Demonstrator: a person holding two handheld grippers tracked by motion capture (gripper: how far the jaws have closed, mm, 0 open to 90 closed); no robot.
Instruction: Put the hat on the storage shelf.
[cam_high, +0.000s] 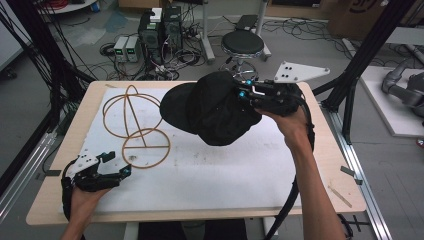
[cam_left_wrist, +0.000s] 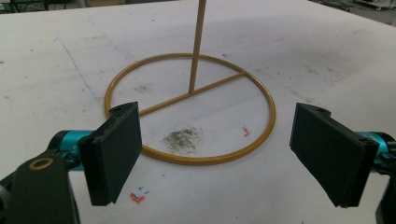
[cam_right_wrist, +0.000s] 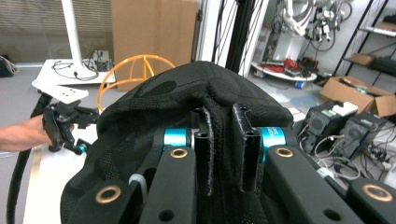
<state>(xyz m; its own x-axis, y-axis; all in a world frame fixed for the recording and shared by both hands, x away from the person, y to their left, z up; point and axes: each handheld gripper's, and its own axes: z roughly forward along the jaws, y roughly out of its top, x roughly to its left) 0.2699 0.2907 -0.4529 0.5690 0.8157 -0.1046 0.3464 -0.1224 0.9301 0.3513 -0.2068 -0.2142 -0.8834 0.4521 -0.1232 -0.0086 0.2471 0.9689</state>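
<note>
A black cap (cam_high: 210, 107) hangs in the air over the middle of the table, brim to the left. My right gripper (cam_high: 243, 91) is shut on its back edge; in the right gripper view the jaws pinch a fold of the cap's fabric (cam_right_wrist: 219, 100) between them. A yellow wire stand (cam_high: 135, 120) with a ring base and a domed top sits left of the cap. My left gripper (cam_high: 114, 163) rests open near the table's front left, just short of the stand's ring base (cam_left_wrist: 189, 108), nothing between its pads (cam_left_wrist: 116, 144).
The table has a white mat (cam_high: 210, 170) on a wooden top (cam_high: 320, 200). Beyond the far edge stand a black stool (cam_high: 242, 44) and computer boxes (cam_high: 160, 30) with cables. Black frame posts (cam_high: 360, 65) rise at the right.
</note>
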